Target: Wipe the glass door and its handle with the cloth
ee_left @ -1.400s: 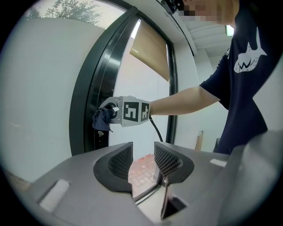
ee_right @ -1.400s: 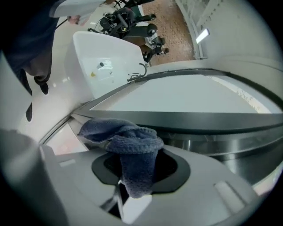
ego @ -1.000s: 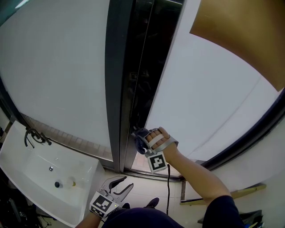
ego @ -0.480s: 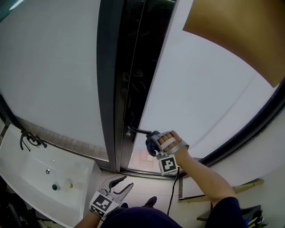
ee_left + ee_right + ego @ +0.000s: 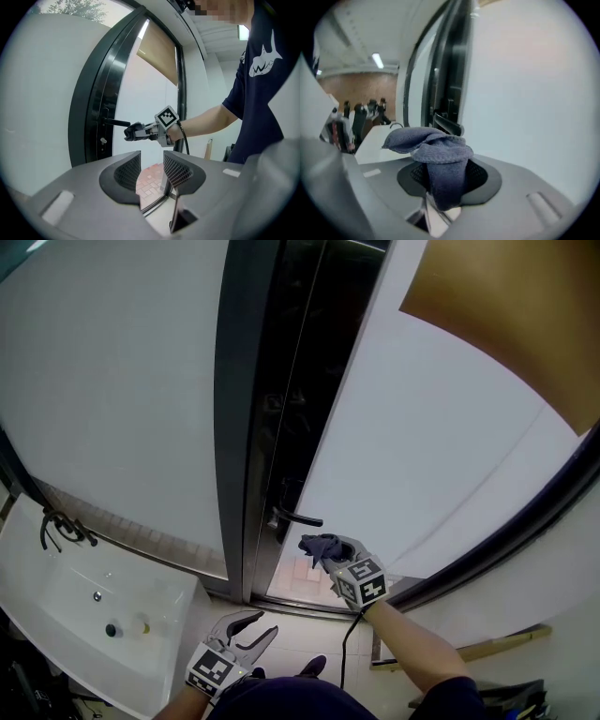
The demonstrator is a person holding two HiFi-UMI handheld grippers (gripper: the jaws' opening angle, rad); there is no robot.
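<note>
The dark door stile carries a black lever handle. My right gripper hangs just below and right of the lever's free end, shut on a blue-grey cloth and apart from the handle. In the right gripper view the cloth bulges out of the jaws, with the handle just beyond it. My left gripper is low by the person's body, open and holding nothing. In the left gripper view its open jaws frame the right gripper next to the handle.
A white sink with a black tap stands at the lower left. Pale panes flank the stile. Red brick paving shows through the gap at the foot of the door. A wooden strip lies at the right.
My right gripper, with the cloth, has come off the lever and drawn back down and to the right. The left gripper has stayed put.
</note>
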